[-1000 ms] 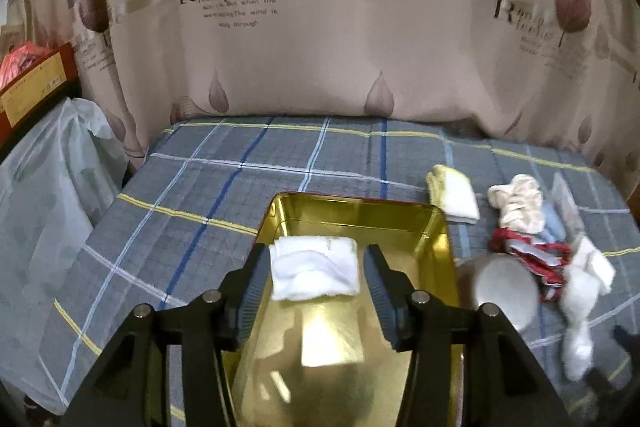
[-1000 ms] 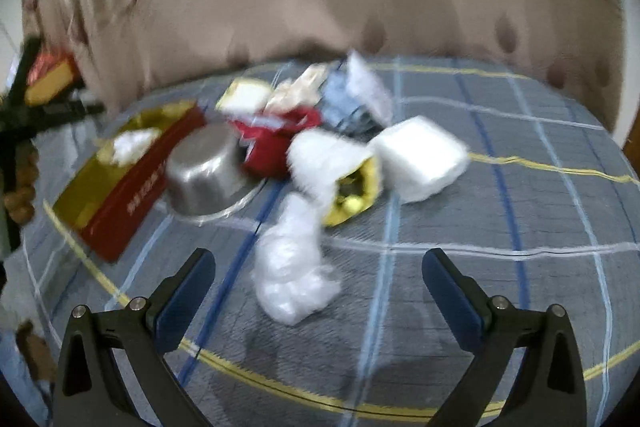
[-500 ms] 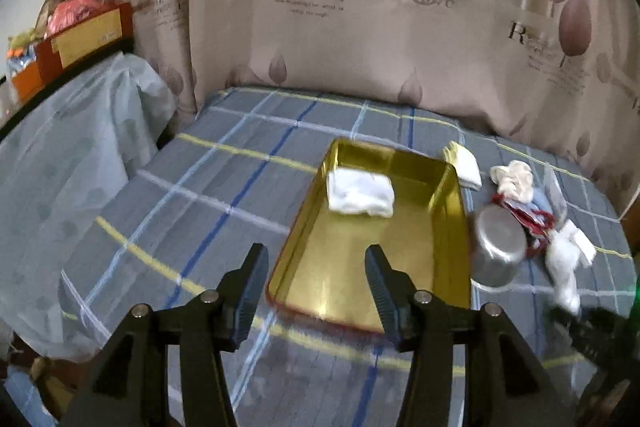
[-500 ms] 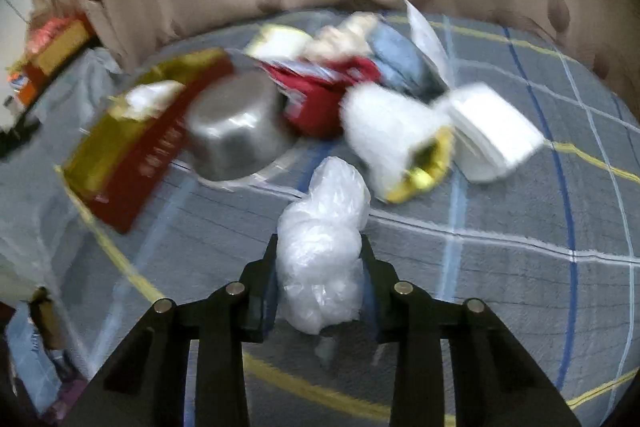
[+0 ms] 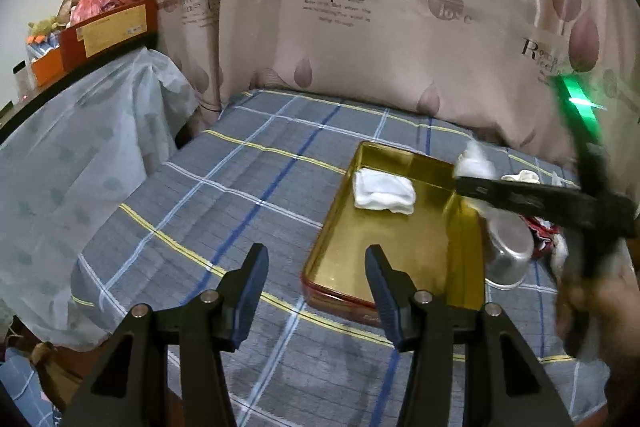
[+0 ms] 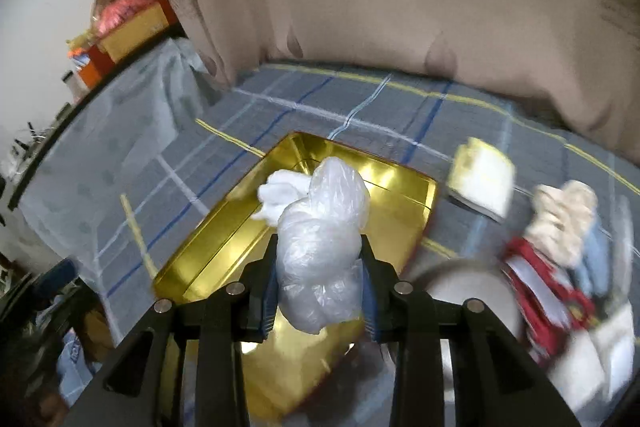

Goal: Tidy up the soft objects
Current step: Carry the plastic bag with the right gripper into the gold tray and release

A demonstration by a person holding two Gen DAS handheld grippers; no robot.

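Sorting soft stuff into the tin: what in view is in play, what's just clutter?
In play:
- gold tin
- folded white cloth in the tin
- clear plastic bag, clamped in the right hand-held gripper
- cream scrunchie
- yellow-edged cloth

Lying about:
- steel cup
- red packet
- orange boxes on the side shelf
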